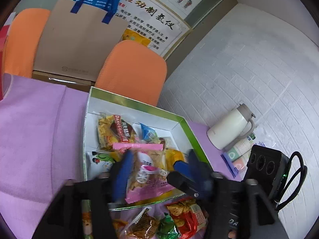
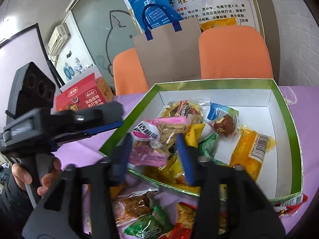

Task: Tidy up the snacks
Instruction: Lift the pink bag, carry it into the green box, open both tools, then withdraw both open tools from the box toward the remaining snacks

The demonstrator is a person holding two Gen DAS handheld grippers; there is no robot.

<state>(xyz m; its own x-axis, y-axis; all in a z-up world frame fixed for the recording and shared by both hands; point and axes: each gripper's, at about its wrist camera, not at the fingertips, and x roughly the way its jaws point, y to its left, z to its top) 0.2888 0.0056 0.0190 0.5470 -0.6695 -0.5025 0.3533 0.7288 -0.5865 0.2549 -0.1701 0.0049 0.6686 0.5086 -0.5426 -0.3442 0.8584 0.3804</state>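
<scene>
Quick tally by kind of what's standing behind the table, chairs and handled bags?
Orange chairs: 2
Brown paper bag: 1
Blue tote bag: 1
Total: 4

glossy plastic snack packets (image 2: pixel 249 149), matt cloth (image 1: pixel 39 129)

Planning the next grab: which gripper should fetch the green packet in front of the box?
Probably the left gripper: its jaws stand open and empty. The right gripper grips the pink packet over the box. The green packet lies near both.
</scene>
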